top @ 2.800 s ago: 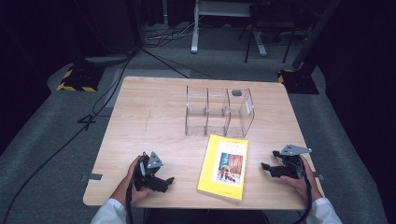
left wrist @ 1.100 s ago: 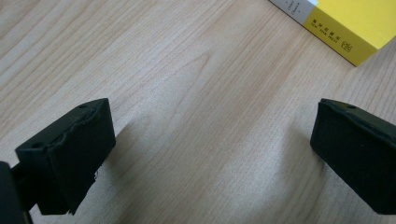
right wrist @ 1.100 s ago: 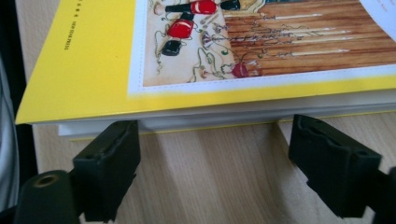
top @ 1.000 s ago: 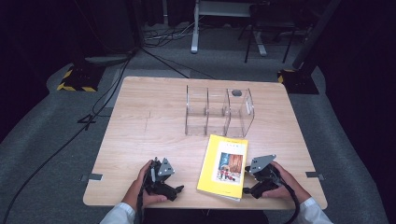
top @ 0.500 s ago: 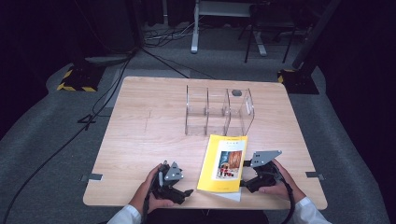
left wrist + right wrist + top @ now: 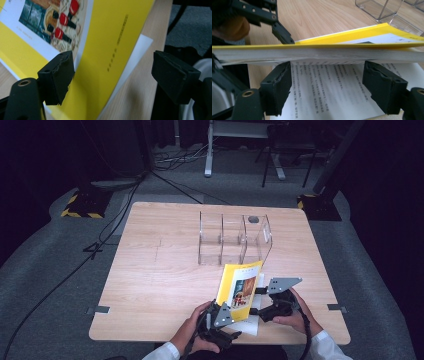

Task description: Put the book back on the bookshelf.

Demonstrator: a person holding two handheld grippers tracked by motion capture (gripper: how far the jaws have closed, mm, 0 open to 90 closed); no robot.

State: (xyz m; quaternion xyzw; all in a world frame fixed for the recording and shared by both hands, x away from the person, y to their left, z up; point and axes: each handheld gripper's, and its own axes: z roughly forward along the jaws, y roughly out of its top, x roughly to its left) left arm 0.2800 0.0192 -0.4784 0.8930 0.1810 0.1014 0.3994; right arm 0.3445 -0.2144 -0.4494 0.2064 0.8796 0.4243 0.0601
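At the near edge of the table point(image 6: 150, 270), the left gripper point(image 6: 220, 327) is sitting low beside the yellow book point(image 6: 240, 287), held in the person's left hand point(image 6: 192, 332). Its jaws are standing wide apart in the left gripper view, one pad lying against the yellow cover point(image 6: 117, 50) and the other well off to the side over bare wood, so nothing is being pinched. The book's spine, with a line of small print too blurred to read, is running up between the two jaws there.

Across from it, the right gripper point(image 6: 267, 307) is reaching in from the book's other side, gripped by the right hand point(image 6: 295, 312). In the right gripper view its jaws are also spread wide, both pads sitting under the raised block of pages point(image 6: 317, 55) and above an opened printed page point(image 6: 329, 87) lying flat on the table. They are closing on nothing.

The book itself is being tilted up: its front cover and most of its pages are lifting off the table, while the bottom pages are lying flat beneath. The cover picture is showing red shapes on a dark panel.

Beyond the book, a clear acrylic organiser point(image 6: 232, 240) with upright dividers is standing near the middle of the table, close to the book's far edge. A small dark object point(image 6: 253, 219) is resting by its far right corner.
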